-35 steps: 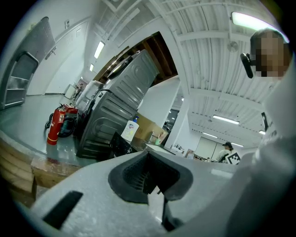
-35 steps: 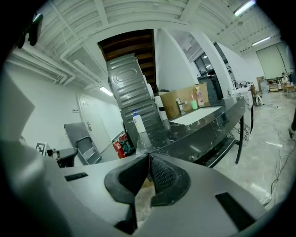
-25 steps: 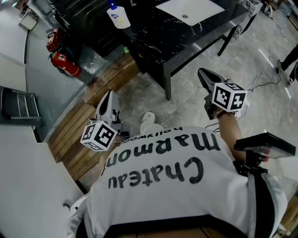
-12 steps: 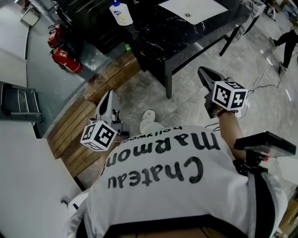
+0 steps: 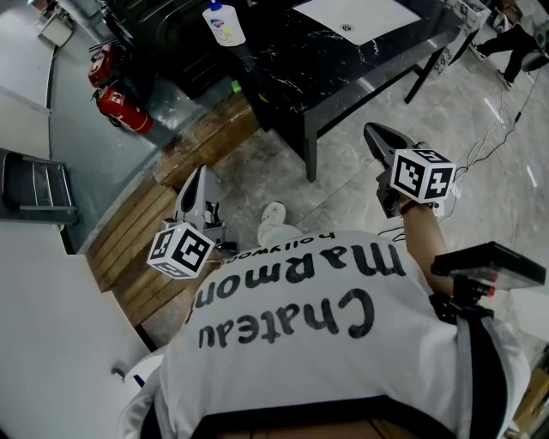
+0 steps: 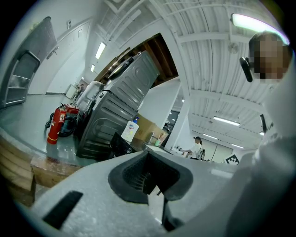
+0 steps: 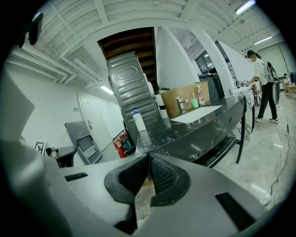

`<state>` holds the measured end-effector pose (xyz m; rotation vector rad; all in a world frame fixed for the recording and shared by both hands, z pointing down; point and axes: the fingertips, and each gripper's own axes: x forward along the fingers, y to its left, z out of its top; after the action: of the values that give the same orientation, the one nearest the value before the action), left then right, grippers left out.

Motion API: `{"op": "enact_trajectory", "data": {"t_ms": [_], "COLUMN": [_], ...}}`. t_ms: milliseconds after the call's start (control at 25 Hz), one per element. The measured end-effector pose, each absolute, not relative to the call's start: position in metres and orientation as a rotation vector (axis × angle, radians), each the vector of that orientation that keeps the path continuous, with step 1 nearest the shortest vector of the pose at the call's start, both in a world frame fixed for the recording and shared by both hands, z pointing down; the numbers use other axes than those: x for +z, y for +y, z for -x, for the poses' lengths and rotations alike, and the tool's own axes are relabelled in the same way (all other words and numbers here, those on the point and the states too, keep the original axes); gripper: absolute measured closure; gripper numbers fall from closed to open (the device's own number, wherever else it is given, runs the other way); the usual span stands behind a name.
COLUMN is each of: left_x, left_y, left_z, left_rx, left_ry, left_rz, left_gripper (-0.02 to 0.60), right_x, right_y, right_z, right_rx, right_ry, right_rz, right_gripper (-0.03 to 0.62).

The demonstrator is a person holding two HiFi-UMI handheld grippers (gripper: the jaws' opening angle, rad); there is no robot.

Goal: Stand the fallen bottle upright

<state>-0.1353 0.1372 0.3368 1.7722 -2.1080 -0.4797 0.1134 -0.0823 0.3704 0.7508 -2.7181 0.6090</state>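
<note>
Black marble table, upper centre.
White bottle upright at its left end; white sheet flat toward the right.

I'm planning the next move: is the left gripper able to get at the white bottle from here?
Probably not yet: the left gripper, shut, is held close to the person, well short of the black table bearing the white bottle. Nothing blocks the way.

Black marble table — grey stone floor.
</note>
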Motion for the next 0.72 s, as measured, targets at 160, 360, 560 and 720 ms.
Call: {"op": "enact_trajectory", "data": {"t_ms": [160, 360, 560, 720], "left_x": [0.3363, 0.3352, 0.3362, 0.3349], "left_y": [0.1381, 0.1370, 0.1358, 0.1366], "left_z": [0.1366, 0.1380, 0.1374, 0.1390], "left_rx": [-0.481, -0.481, -0.483, -0.487], "left_ry": [-2.108, -2.106, -2.100, -2.098], "left_rz": [-1.770, -1.773, -1.775, -1.771], "left_gripper": [0.566, 0.566, 0.566, 0.566], "right_x": [0.3705, 0.3700, 0.3703, 0.3684], "right_y": [-0.0817, -0.0814, -0.0812, -0.0805], "right_z": [-0.1129, -0.1116, -0.1104, -0.1089], "right_rx": [0.606, 0.605, 0.602, 0.599], "right_ry": [-2.714, -2.712, -2.710, -2.708], "right_rz": [-0.752, -0.749, -0.744, -0.743], "right_gripper": [0.579, 0.579, 0.579, 0.579]}}
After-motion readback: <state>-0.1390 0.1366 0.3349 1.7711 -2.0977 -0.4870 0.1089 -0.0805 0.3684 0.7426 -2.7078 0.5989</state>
